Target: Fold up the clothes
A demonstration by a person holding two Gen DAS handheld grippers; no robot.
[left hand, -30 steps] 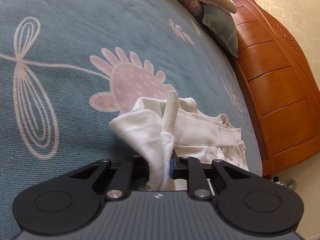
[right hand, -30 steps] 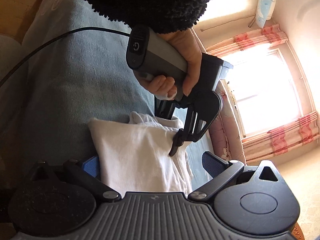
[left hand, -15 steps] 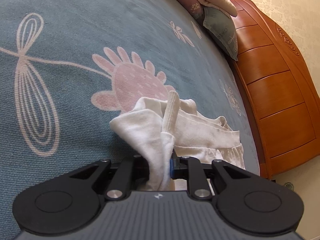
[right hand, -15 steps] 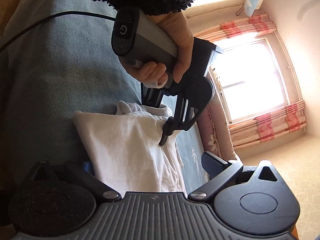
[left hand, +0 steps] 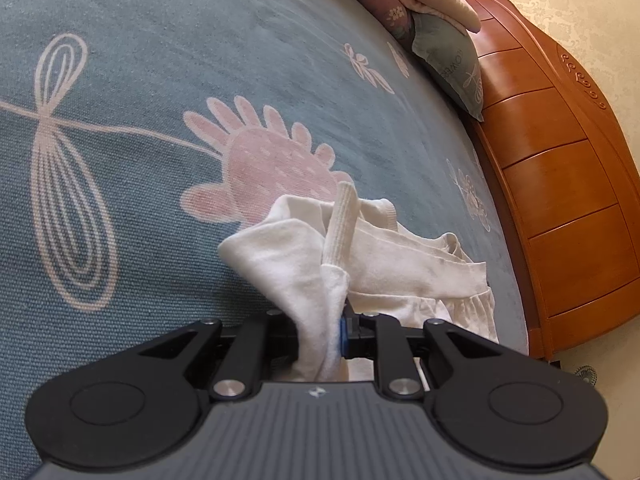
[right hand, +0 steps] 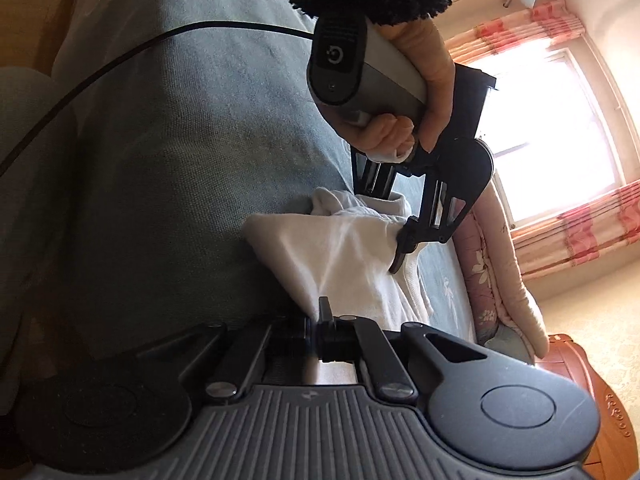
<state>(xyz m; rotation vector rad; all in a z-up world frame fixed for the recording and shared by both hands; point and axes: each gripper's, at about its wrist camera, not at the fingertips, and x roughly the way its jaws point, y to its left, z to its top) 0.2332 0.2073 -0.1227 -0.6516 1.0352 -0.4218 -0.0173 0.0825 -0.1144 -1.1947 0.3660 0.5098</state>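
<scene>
Left gripper (left hand: 340, 332) clenched on white garment (left hand: 304, 264); right gripper (right hand: 316, 320) pinched on its near corner (fabric taut between), over blue bedspread (left hand: 160, 60).

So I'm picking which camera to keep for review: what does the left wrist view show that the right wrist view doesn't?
Only the left wrist view shows the pink flower print on the bedspread and the garment's ribbed cuff. Only the right wrist view shows the window, the person's hand holding the left gripper, and a black cable. Both show the white garment, the blue bedspread and each gripper pinching cloth, including the right gripper.
</scene>
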